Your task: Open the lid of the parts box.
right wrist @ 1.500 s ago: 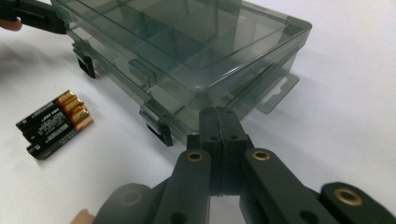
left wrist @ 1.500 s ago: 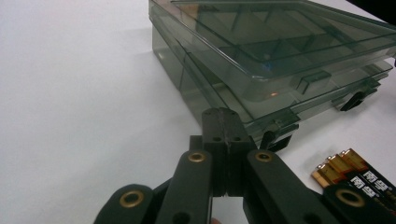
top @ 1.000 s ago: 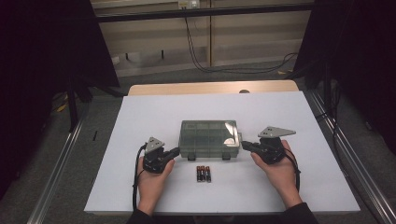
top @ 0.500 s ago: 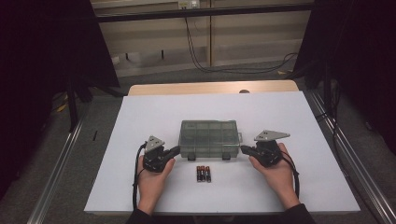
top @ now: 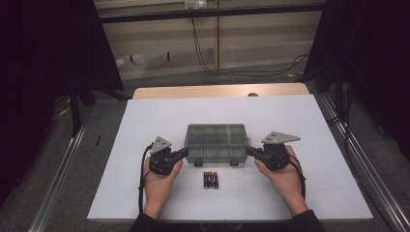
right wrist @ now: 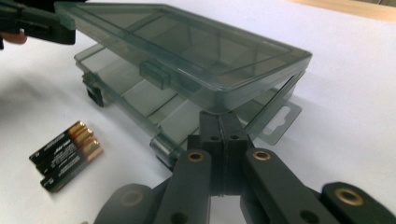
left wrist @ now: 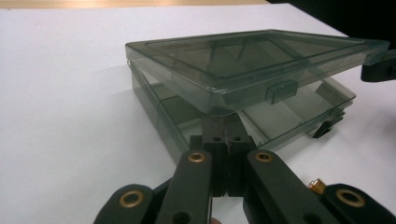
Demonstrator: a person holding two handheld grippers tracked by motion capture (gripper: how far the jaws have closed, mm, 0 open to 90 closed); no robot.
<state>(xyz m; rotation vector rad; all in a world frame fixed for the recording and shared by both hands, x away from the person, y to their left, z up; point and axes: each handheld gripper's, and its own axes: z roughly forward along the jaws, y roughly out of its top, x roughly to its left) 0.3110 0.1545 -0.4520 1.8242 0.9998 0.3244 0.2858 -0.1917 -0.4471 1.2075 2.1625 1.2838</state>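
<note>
Between both claws: lid [left wrist: 243, 60] raised.

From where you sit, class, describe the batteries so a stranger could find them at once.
Start at the white table and find the smoky clear compartment box at its middle. Just in front of the box, nearer the person, three batteries lie side by side. They are small black cylinders with copper-coloured ends, unlike the larger see-through box.
</note>
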